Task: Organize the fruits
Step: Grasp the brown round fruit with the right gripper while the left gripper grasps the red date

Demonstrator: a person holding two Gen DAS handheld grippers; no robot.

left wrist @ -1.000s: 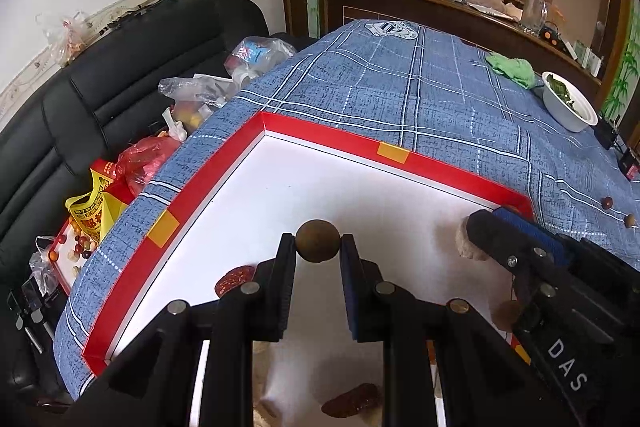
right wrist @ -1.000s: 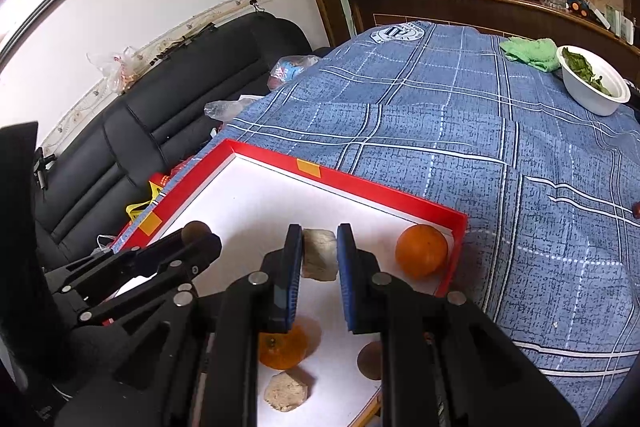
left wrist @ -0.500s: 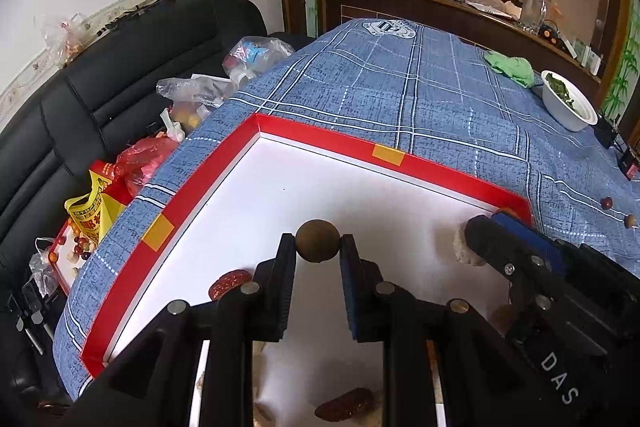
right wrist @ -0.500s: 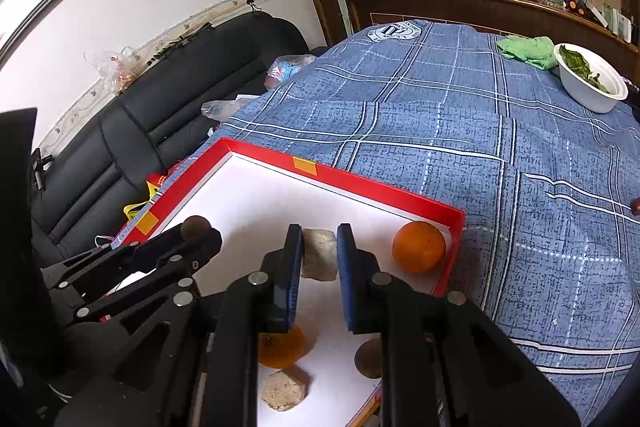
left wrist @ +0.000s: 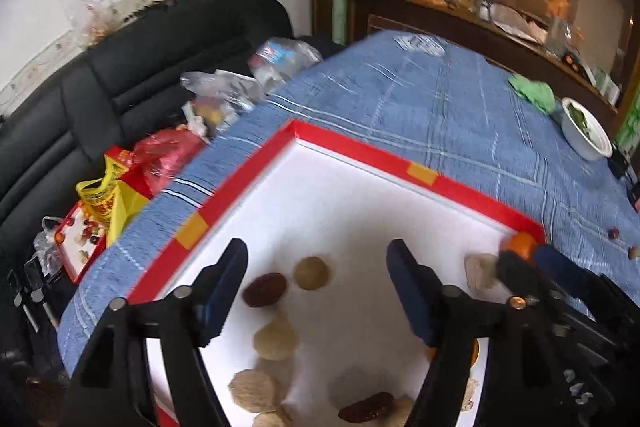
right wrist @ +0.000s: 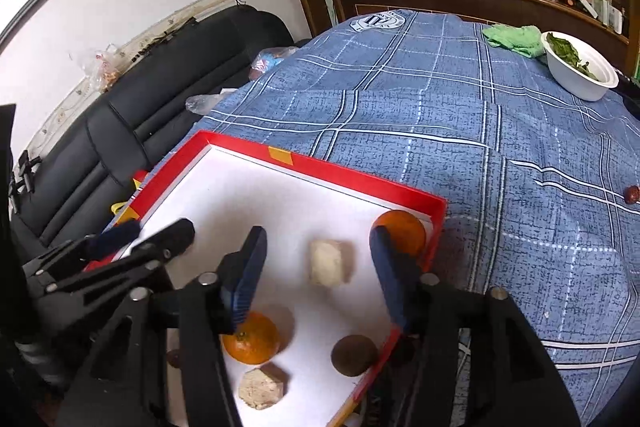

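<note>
A white tray with a red rim (left wrist: 360, 151) (right wrist: 340, 171) lies on the blue checked cloth. My left gripper (left wrist: 316, 285) has its jaws opening. A small round tan fruit (left wrist: 312, 273) lies loose on the tray floor between them, beside a dark red date (left wrist: 265, 289). My right gripper (right wrist: 318, 273) is also opening over a pale beige chunk (right wrist: 326, 263), which rests on the tray untouched. An orange (right wrist: 400, 231) sits in the tray's far right corner. Nearer lie a second orange (right wrist: 251, 343), a brown round fruit (right wrist: 354, 355) and several beige pieces (left wrist: 275, 341).
A white bowl of greens (right wrist: 580, 71) and a green cloth (right wrist: 512, 37) sit at the table's far right. Loose dates (right wrist: 633, 193) lie on the cloth to the right. A black sofa (right wrist: 120, 131) with plastic bags (left wrist: 168, 155) runs along the left.
Both grippers have gone from shut to open. The left one let go of the round fruit and the right one the beige chunk; both now lie on the tray floor.
</note>
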